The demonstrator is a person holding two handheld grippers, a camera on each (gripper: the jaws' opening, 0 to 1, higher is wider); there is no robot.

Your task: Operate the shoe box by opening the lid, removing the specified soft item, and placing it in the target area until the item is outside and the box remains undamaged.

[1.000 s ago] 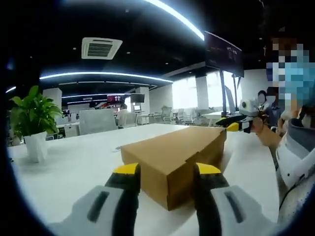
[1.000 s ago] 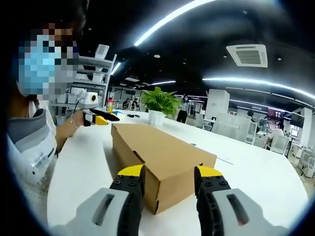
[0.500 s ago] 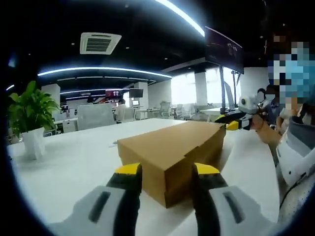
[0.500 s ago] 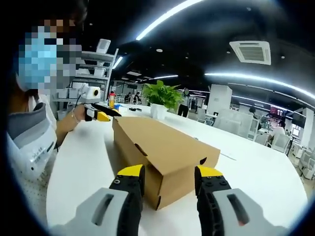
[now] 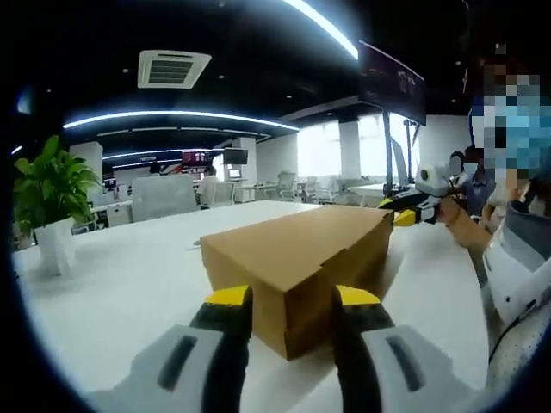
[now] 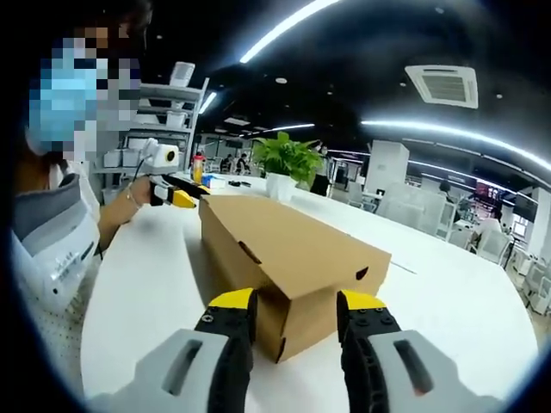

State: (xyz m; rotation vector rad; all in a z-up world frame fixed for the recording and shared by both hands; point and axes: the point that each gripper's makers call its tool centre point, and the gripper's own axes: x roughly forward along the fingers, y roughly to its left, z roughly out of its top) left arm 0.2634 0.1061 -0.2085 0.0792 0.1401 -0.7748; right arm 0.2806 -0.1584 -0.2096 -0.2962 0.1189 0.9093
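Now, shoe box (image 5: 297, 262): plain brown cardboard, lid down, lying on the white table (image 5: 129, 292); no readable print on it.
Left gripper (image 5: 291, 303): jaws apart, flanking one end corner of the box.
Right gripper (image 6: 294, 307): jaws apart, astride the opposite end of the box (image 6: 288, 258).
Person (image 6: 52, 215): beside the table, an arm reaching along it.
Potted plant (image 5: 47, 202): on the table, well apart from the box.
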